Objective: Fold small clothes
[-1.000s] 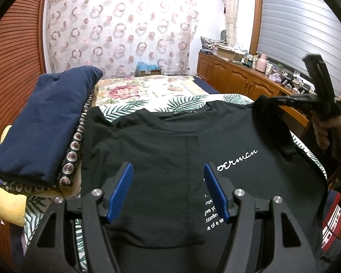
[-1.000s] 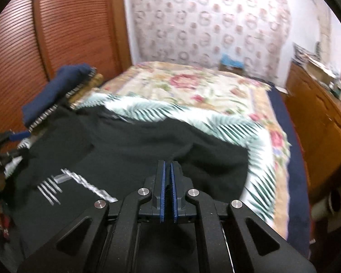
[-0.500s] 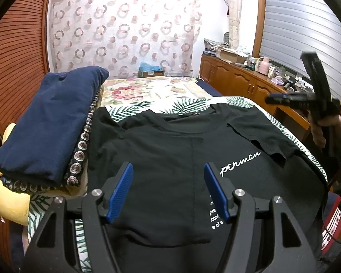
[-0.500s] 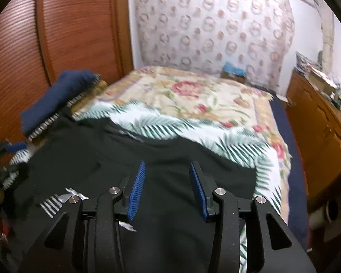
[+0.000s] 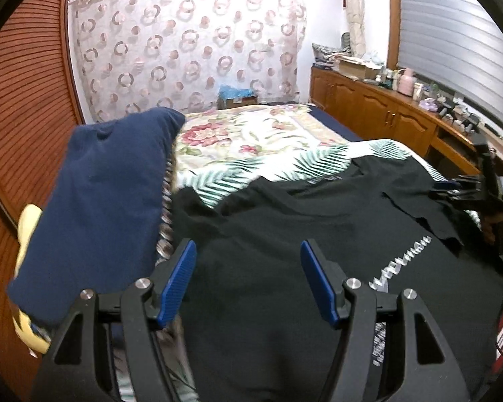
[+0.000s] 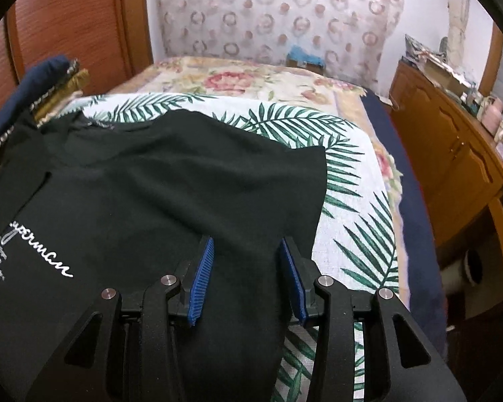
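A black T-shirt (image 5: 318, 227) with white script lettering lies spread on the palm-leaf bedspread; it also shows in the right wrist view (image 6: 157, 194). My left gripper (image 5: 248, 274) is open and empty, hovering over the shirt's left side near its sleeve. My right gripper (image 6: 246, 274) is open and empty, low over the shirt's right side by the folded-in right sleeve. The right gripper also shows at the right edge of the left wrist view (image 5: 452, 187).
A stack of folded clothes topped by a navy piece (image 5: 97, 201) sits left of the shirt, over a yellow cushion (image 5: 26, 224). The floral bed (image 6: 251, 80) stretches ahead. A wooden cabinet (image 6: 452, 154) with clutter runs along the right. A wooden wardrobe (image 6: 67, 26) stands at left.
My right gripper opened and let go of the shirt's right sleeve, which now lies folded over the shirt, then sank low. My left gripper swung left toward the stack.
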Demonstrator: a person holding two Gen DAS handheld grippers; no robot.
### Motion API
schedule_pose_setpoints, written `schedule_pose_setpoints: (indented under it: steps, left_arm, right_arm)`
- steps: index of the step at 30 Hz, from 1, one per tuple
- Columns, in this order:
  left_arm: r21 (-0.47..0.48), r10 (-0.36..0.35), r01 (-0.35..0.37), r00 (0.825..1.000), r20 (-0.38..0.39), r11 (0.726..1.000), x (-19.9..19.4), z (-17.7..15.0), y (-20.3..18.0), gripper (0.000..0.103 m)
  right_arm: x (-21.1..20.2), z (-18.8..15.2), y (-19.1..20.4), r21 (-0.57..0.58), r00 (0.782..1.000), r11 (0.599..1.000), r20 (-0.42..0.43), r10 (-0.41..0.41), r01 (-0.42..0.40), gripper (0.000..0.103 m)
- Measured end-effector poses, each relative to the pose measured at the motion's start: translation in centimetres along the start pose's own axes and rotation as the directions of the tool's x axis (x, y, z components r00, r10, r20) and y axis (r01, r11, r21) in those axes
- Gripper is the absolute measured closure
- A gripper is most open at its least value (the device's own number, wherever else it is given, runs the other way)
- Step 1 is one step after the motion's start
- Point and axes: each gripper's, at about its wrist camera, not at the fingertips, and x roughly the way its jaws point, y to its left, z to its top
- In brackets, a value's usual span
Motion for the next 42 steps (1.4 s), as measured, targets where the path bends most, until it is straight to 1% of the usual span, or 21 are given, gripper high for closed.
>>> schedule_pose_setpoints:
  steps: [2,5,7,12,14,17,21,22,23,24,25,26,30,31,32,33,35,40,42]
  left_arm:
    - [0.007,0.023,-0.023,1.0,-0.017,1.0,0.9,1.0,0.7,0.039]
    - [0.004,0.03,-0.029,0.999,-0.045,1.0,2.3,2.1,1.6,0.04]
    - [0.006,0.037,-0.037,0.997,-0.063,0.999,3.2,2.7,1.8,0.046]
    - [0.048,0.07,-0.065,0.991,-0.112,0.997,5.5,4.0,1.9,0.05]
    - [0.079,0.099,-0.089,0.985,-0.143,0.993,6.8,4.4,1.9,0.055]
    - [0.118,0.125,-0.103,0.973,-0.195,0.988,8.6,4.9,2.1,0.06]
    - [0.193,0.17,-0.127,0.959,-0.227,0.973,9.8,4.9,1.3,0.064]
    - [0.209,0.183,-0.135,0.956,-0.231,0.968,10.0,4.9,1.1,0.067]
    - [0.226,0.197,-0.143,0.952,-0.236,0.964,10.2,4.8,1.0,0.078]
    - [0.234,0.2,-0.142,0.949,-0.245,0.962,10.5,4.9,0.8,0.091]
    - [0.23,0.191,-0.133,0.949,-0.249,0.964,10.4,4.9,0.7,0.095]
    - [0.225,0.176,-0.12,0.953,-0.248,0.967,10.1,5.0,0.7,0.096]
    - [0.209,0.137,-0.096,0.972,-0.192,0.973,8.0,5.4,0.2,0.099]
    - [0.2,0.126,-0.091,0.977,-0.174,0.976,7.2,5.4,0.2,0.099]
    - [0.193,0.119,-0.087,0.98,-0.158,0.977,6.6,5.5,0.1,0.099]
    - [0.181,0.101,-0.075,0.985,-0.136,0.981,5.8,5.5,-0.1,0.1]
    - [0.16,0.07,-0.053,0.992,-0.107,0.986,4.6,5.4,-0.3,0.1]
    - [0.148,0.006,0.004,0.998,-0.069,0.989,2.3,4.4,-1.4,0.1]
    - [0.15,0.002,0.007,0.998,-0.061,0.989,1.9,4.0,-1.5,0.1]
  right_arm:
    - [-0.1,0.0,0.1,-0.004,1.0,1.0,0.002,-0.005,0.005,0.062]
    - [-0.2,0.0,0.2,-0.001,1.0,1.0,0.002,-0.002,0.002,0.061]
    - [-0.2,0.0,0.3,0.0,1.0,1.0,0.002,0.0,0.0,0.061]
    - [-0.2,0.0,0.1,-0.001,1.0,1.0,0.003,-0.001,0.001,0.061]
    - [-0.2,0.0,0.1,0.001,1.0,1.0,0.003,0.001,-0.001,0.061]
    - [-0.2,0.0,0.2,0.001,1.0,1.0,0.003,0.001,-0.001,0.061]
    - [-0.2,0.0,0.2,0.002,1.0,1.0,0.003,0.002,-0.002,0.061]
    - [-0.2,0.0,0.2,0.002,1.0,1.0,0.003,0.002,-0.002,0.061]
    - [-0.2,0.0,0.2,0.002,1.0,1.0,0.003,0.002,-0.002,0.061]
    - [-0.2,0.0,0.2,0.002,1.0,1.0,0.003,0.002,-0.002,0.061]
    - [-0.2,0.0,0.1,0.005,1.0,1.0,0.004,0.007,-0.007,0.061]
    - [-0.2,0.0,0.1,0.007,1.0,1.0,0.003,0.012,-0.012,0.061]
    - [-0.5,0.2,-0.8,0.024,0.998,0.998,0.004,0.056,-0.056,0.058]
    - [-0.6,0.3,-1.0,0.025,0.999,0.998,0.003,0.05,-0.051,0.056]
    - [-0.7,0.5,-1.2,0.023,0.999,0.999,0.002,0.035,-0.036,0.052]
    - [-0.7,0.7,-1.5,0.025,1.0,1.0,-0.001,0.016,-0.016,0.051]
    - [-0.7,1.1,-2.3,0.04,1.0,0.999,0.0,0.007,-0.007,0.05]
    - [1.1,2.3,-4.5,0.079,0.999,0.997,-0.049,-0.006,0.01,0.05]
    - [1.7,2.8,-4.8,0.082,0.998,0.997,-0.056,-0.004,0.009,0.05]
